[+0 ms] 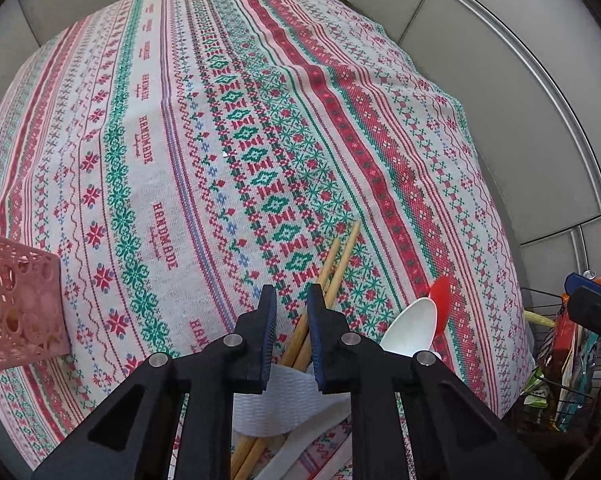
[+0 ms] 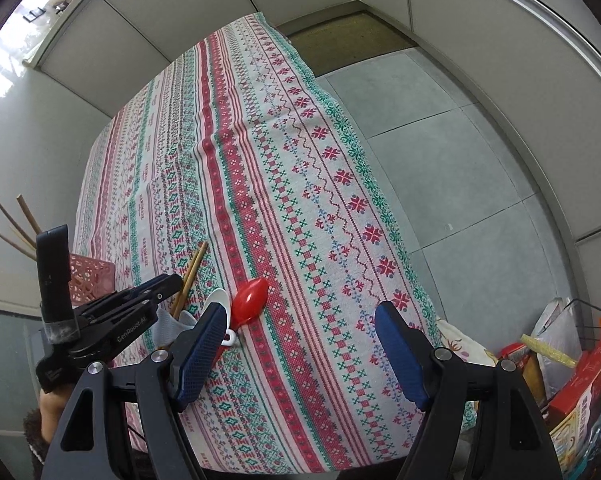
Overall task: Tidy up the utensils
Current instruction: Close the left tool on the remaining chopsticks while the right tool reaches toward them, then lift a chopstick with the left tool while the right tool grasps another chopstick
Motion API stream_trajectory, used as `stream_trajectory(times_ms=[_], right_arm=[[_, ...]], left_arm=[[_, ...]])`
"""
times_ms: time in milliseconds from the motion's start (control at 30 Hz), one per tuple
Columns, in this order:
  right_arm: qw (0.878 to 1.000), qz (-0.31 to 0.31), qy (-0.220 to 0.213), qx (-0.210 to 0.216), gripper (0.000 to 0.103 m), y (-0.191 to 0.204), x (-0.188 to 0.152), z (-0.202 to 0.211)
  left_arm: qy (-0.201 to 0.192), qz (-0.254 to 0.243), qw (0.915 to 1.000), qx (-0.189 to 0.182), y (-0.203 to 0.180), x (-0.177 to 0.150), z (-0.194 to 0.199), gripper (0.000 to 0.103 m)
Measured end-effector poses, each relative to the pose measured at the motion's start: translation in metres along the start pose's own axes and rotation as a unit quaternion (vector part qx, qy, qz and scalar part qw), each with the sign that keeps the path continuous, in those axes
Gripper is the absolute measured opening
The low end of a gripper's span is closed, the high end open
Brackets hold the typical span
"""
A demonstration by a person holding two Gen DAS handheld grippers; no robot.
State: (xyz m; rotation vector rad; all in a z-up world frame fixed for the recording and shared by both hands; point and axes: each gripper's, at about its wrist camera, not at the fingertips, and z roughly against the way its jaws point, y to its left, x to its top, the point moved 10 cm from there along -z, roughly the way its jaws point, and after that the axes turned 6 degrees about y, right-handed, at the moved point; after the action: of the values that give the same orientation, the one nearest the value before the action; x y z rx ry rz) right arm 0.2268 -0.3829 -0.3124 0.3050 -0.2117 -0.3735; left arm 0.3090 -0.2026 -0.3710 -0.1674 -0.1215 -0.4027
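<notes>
Your left claw (image 1: 291, 300) narrowed, nothing pinched, just above chopsticks (image 1: 332, 276) in white holder (image 1: 272, 404); spoons alongside. Your right claw (image 2: 300, 344) wide, empty, over patterned bench (image 2: 284, 184). Pink basket (image 1: 16, 312) left.

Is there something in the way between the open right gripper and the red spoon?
Nothing visible does. The red spoon lies uncovered ahead of the right gripper; the white spoon lies close beside it, not over it.

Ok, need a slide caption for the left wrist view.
Left gripper narrowed above a white ribbed holder of wooden chopsticks and white and red plastic spoons on a patterned tablecloth.
</notes>
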Motion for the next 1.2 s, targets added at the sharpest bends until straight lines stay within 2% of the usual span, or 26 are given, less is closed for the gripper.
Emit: stream_trajectory(times_ms=[233,367,500,667,733,900,1200], right_arm=[[1.0,-0.003,0.002,0.0,0.078,0.0,0.001,-0.001],[1.0,-0.001,0.002,-0.001,0.078,0.003,0.001,-0.002],[1.0,-0.001,0.004,0.0,0.078,0.005,0.0,-0.003],[1.0,0.002,0.007,-0.002,0.078,0.009,-0.002,-0.005],[1.0,0.001,0.009,-0.002,0.078,0.011,-0.003,-0.007],[1.0,-0.005,0.017,-0.001,0.078,0.014,-0.005,-0.013],[0.999,-0.009,0.022,0.024,0.078,0.043,0.001,-0.023]], left_arm=[[0.027,-0.008,0.9995,-0.013,-0.006,0.006,-0.006,0.016],[0.027,-0.026,0.9993,0.008,-0.007,0.004,-0.007,0.017],[0.021,-0.016,0.9996,0.008,-0.007,0.005,-0.008,0.016],[-0.012,-0.024,0.9991,0.033,-0.013,0.02,-0.009,0.016],[-0.022,-0.034,0.9977,0.053,-0.016,0.026,-0.01,0.007],[-0.033,-0.041,0.9962,0.068,-0.01,0.026,-0.006,0.005],[-0.107,-0.057,0.9895,0.079,0.014,0.015,0.061,0.005]])
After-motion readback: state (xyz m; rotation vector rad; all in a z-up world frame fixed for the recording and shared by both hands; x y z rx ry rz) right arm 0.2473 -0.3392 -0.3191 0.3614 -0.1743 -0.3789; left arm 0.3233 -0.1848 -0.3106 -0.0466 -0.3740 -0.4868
